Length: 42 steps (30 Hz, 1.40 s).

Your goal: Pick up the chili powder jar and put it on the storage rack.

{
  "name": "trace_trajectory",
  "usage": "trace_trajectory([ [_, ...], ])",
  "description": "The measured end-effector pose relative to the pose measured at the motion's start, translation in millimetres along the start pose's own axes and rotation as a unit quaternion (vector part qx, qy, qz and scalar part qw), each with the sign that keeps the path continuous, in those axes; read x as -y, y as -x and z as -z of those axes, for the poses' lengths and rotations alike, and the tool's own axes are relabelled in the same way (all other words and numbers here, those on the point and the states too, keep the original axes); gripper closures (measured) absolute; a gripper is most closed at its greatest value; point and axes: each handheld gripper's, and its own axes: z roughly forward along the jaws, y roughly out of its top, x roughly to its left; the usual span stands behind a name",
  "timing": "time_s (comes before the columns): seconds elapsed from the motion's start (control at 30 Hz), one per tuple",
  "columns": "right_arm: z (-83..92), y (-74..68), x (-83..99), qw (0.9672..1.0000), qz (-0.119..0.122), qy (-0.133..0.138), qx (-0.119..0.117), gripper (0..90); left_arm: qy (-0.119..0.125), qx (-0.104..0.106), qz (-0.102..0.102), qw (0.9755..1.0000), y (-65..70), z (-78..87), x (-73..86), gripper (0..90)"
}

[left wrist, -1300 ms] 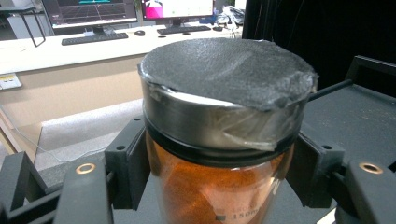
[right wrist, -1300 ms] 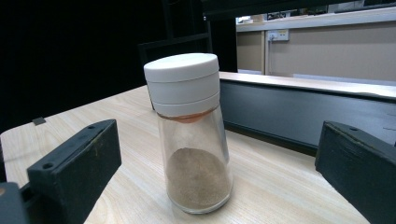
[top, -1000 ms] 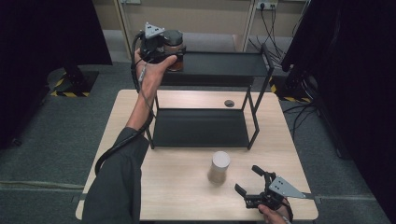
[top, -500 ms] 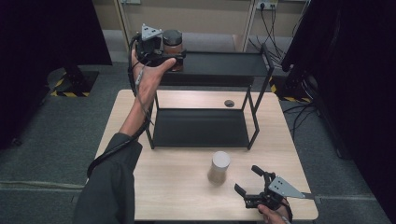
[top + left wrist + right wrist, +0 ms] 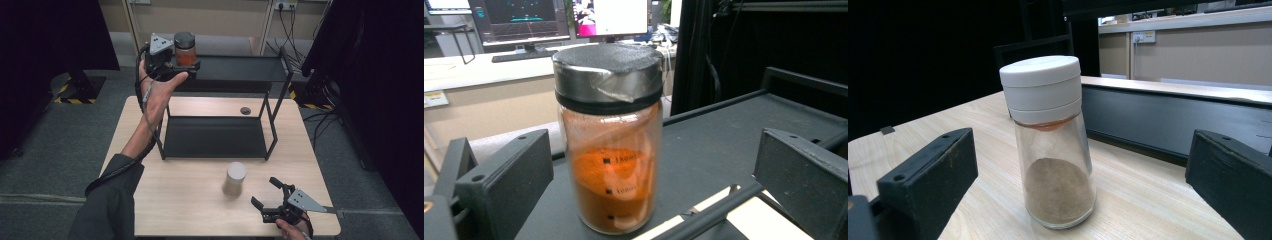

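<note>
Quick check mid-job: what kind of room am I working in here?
Probably a lab or office workspace, not a kitchen: computer monitors on a long desk behind the orange-powder glass jar, black curtains flanking the light wooden table, and wall sockets with cables.

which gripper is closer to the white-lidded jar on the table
Right. The right gripper sits open on the table just beside the white-lidded jar, while the left gripper is up at the rack's top shelf, jaws around the orange powder jar.
</note>
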Motion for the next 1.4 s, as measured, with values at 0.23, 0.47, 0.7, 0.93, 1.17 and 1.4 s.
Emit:
trace_trajectory([
  [0.23, -0.1, 0.1, 0.0, 1.0, 0.001, 0.0, 0.0, 0.6, 0.004, 0.013, -0.004, 0.9999, -3.0, 9.8, 10.7, 2.0],
  [0.47, -0.2, 0.3, 0.1, 1.0, -0.002, 0.0, 0.001, 0.6, 0.012, 0.028, -0.02, 0.9993, 1.3, 21.7, 19.2, 2.2],
  [0.7, -0.4, -0.1, 0.0, 1.0, 0.0, -0.001, 0.0, 0.6, 0.027, 0.05, -0.026, 0.998, 4.7, 35.5, 31.8, 2.3],
  [0.93, -0.6, -0.6, -0.1, 1.0, 0.001, -0.001, 0.0, 0.6, 0.035, 0.078, -0.03, 0.9959, 11.0, 47.2, 48.9, 2.6],
  [1.17, -0.9, -1.1, 0.0, 1.0, 0.002, -0.001, -0.001, 0.6, 0.041, 0.097, -0.032, 0.9939, 16.8, 58.4, 67.0, 3.0],
  [1.4, -0.8, -1.4, -0.2, 1.0, 0.002, -0.001, 0.0, 0.6, 0.047, 0.116, -0.026, 0.9917, 20.8, 70.7, 87.0, 3.0],
])
